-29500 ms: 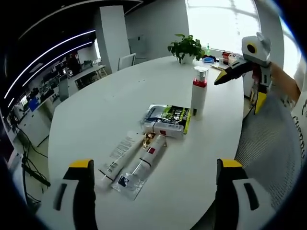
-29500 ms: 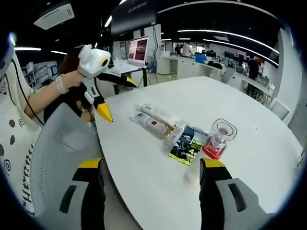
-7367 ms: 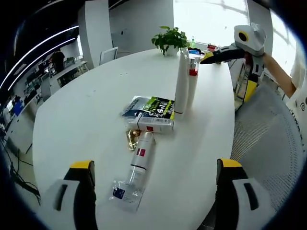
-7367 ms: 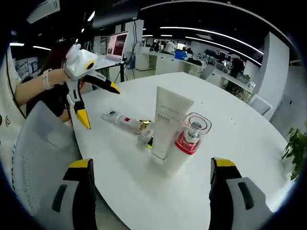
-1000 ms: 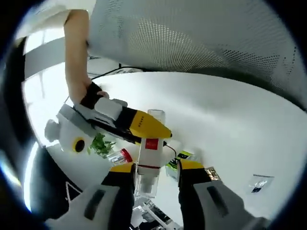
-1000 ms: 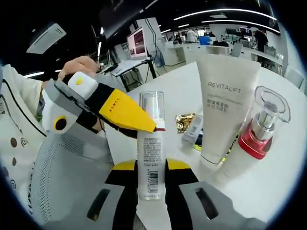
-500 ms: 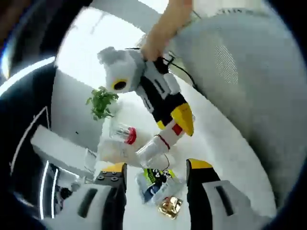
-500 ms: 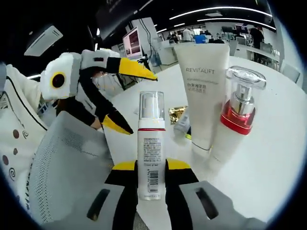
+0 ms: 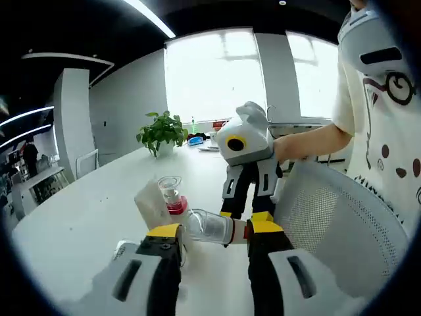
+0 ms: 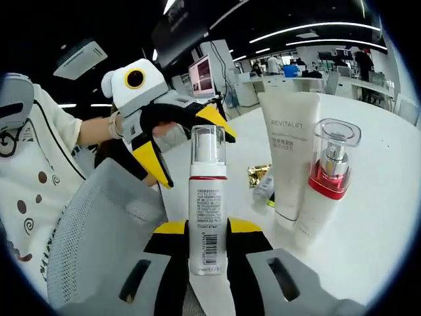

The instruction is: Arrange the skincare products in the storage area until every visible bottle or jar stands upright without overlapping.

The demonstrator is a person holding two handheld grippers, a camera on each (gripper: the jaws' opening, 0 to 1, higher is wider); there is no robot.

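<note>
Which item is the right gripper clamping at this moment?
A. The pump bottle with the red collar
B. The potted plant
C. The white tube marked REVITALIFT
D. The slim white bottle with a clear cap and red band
D: in the right gripper view the right gripper is shut on the slim white bottle, while the REVITALIFT tube and the red-collared pump bottle stand on the white table.

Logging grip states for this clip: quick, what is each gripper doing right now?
Left gripper: open, holding nothing.
Right gripper: shut on the pump bottle, holding it by its lower body.
</note>
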